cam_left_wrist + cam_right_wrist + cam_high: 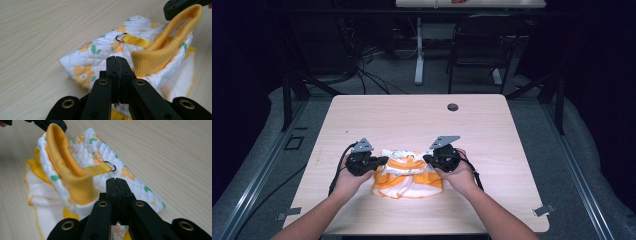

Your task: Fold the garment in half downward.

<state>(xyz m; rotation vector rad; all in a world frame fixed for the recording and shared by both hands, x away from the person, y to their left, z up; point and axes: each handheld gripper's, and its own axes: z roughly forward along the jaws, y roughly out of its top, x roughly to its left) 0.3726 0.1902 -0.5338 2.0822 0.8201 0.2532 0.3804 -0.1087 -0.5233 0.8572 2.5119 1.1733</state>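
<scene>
A folded quilted garment (408,175) lies on the near middle of the surface (492,130). The left claw (381,161) and right claw (428,159) each clamp an edge, probably holding it flat for another fold.

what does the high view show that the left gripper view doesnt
High view alone: the whole wooden table with its dark cable hole, both forearms, the person's hands around each gripper, a chair and cables on the floor beyond.

Left gripper view alone: the metal D-ring on a yellow strap, the quilted stitching, and the left gripper with its jaws pressed together on fabric.

Both: the white and orange flowered garment lying on the table, with the right gripper at its ribbed yellow cuff.
</scene>
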